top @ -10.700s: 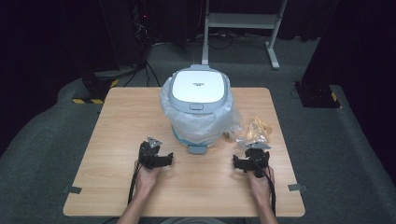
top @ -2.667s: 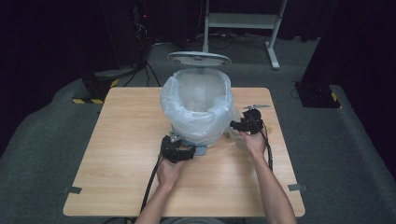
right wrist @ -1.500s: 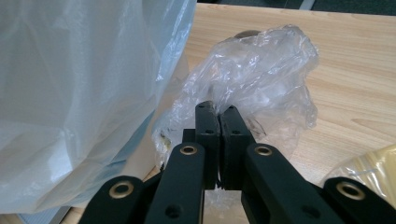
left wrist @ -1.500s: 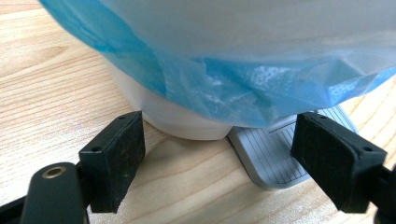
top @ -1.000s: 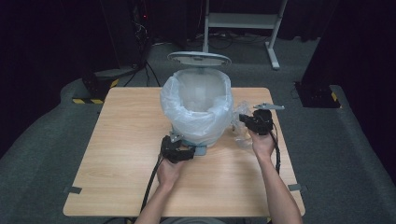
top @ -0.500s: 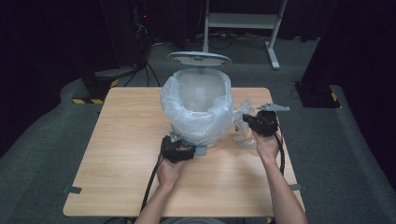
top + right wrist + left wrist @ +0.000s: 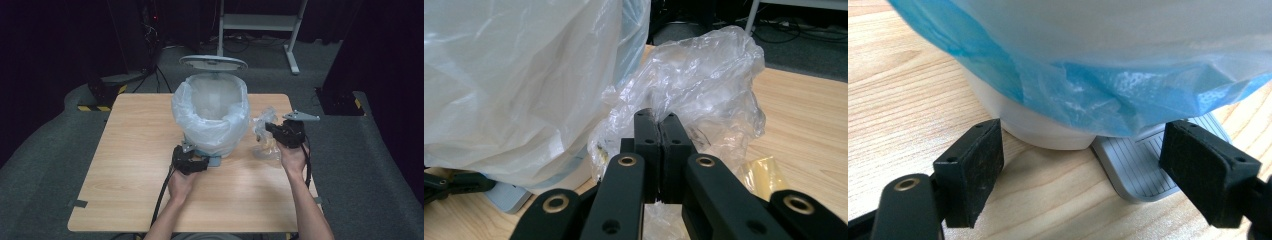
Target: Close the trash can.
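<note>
At three o'clock of the lined bin (image 7: 212,117), a clear bag (image 7: 704,95) is pinched by the right gripper (image 7: 657,125); thin film could tear or slip when lifted, spilling its contents.

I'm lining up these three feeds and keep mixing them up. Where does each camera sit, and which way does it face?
High view: above the person's side, looking forward and down at the table; both forearms, left gripper and right gripper show.
Left gripper view: on the left gripper, looking level at the bin's base and pedal; open jaws show.
Right gripper view: on the right gripper, facing the clear bag; jaws pinched on it.
Shared: the bin liner, the wooden table.
</note>
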